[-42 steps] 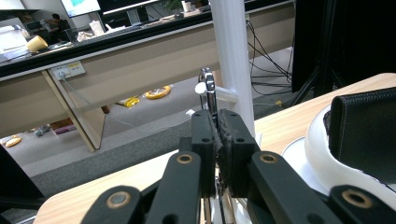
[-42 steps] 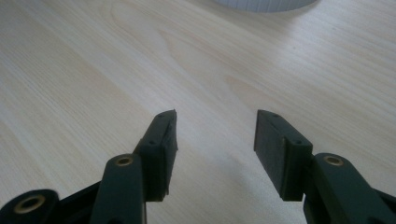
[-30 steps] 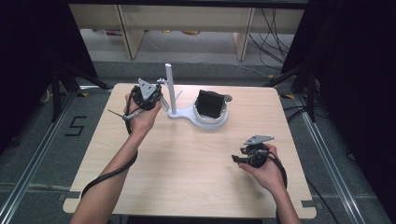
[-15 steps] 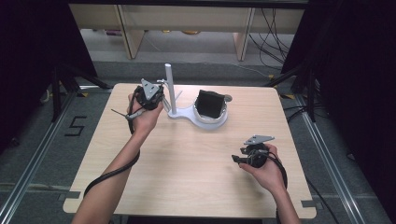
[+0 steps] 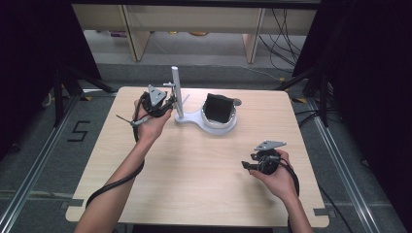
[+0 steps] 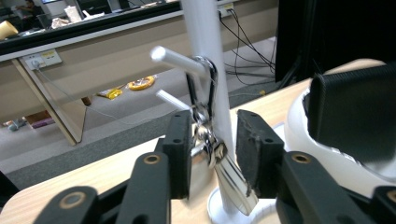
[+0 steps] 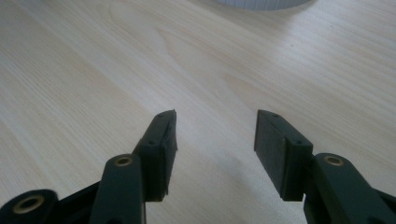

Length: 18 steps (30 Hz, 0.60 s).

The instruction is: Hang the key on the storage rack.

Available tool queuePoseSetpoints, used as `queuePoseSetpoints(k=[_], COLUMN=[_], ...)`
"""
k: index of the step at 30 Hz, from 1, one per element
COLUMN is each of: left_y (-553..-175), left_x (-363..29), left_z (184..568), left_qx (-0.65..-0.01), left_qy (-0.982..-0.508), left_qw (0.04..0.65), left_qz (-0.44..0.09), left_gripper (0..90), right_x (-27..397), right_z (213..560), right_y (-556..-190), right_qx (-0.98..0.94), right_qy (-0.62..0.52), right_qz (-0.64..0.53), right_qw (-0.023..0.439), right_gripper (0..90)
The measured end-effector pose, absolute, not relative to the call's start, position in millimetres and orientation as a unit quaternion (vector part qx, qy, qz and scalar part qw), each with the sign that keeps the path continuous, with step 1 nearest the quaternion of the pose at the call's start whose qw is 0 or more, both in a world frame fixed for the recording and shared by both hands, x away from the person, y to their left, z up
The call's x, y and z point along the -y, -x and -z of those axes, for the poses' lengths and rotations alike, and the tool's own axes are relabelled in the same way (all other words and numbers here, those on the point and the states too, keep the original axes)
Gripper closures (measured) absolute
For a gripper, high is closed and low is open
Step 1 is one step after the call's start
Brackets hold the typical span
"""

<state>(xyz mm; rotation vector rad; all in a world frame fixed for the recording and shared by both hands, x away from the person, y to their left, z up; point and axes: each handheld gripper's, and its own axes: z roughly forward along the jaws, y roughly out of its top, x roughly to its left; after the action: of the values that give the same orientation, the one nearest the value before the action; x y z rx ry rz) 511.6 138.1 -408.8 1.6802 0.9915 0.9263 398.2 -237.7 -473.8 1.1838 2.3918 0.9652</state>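
Observation:
A white stand (image 5: pixel 187 119) has an upright post (image 6: pixel 205 42) with short pegs (image 6: pixel 175 59). A metal ring with a silvery key-like piece (image 6: pixel 219 161) hangs from one peg. My left gripper (image 6: pixel 215 119) is level with that piece at the post (image 5: pixel 175 90). Its jaws have just been opening and now stand apart, with the hanging metal piece between them, close to the left pad (image 6: pixel 180 149). My right gripper (image 5: pixel 248 166) rests low at the table's right front. Its jaws (image 7: pixel 217 116) are open over bare wood, with nothing between them.
A black boxy object (image 5: pixel 218 108) sits in the round white dish (image 5: pixel 228 127) of the stand, right of the post. The wooden table (image 5: pixel 194 184) has free room in front. Beyond the far edge are shelving legs and cables on the floor.

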Motion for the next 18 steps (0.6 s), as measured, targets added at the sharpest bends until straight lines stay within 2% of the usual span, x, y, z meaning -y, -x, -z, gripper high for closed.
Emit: queuePoseSetpoints(k=[3, 7, 18], left_y=[-501.1, -485.8, -441.4], left_x=[-142.7, -155.0, -196.3], left_z=[412.2, 417.6, 435.8], left_qx=[-0.4, -0.403, -0.413], left_qy=[-0.688, -0.694, -0.693], left_qw=[0.478, 0.479, 0.47], left_qz=[-0.371, -0.356, -0.358], left_gripper=[60.6, 55.5, 50.1], right_x=[236.8, 238.9, 237.7], right_z=[472.7, 472.7, 477.4], right_y=[-395.7, -397.2, -398.8], right_qx=[-0.827, -0.832, -0.836], right_qy=[-0.431, -0.424, -0.412], right_qz=[-0.334, -0.33, -0.333], right_qw=[0.137, 0.142, 0.144], right_gripper=[49.6, 49.1, 48.7])
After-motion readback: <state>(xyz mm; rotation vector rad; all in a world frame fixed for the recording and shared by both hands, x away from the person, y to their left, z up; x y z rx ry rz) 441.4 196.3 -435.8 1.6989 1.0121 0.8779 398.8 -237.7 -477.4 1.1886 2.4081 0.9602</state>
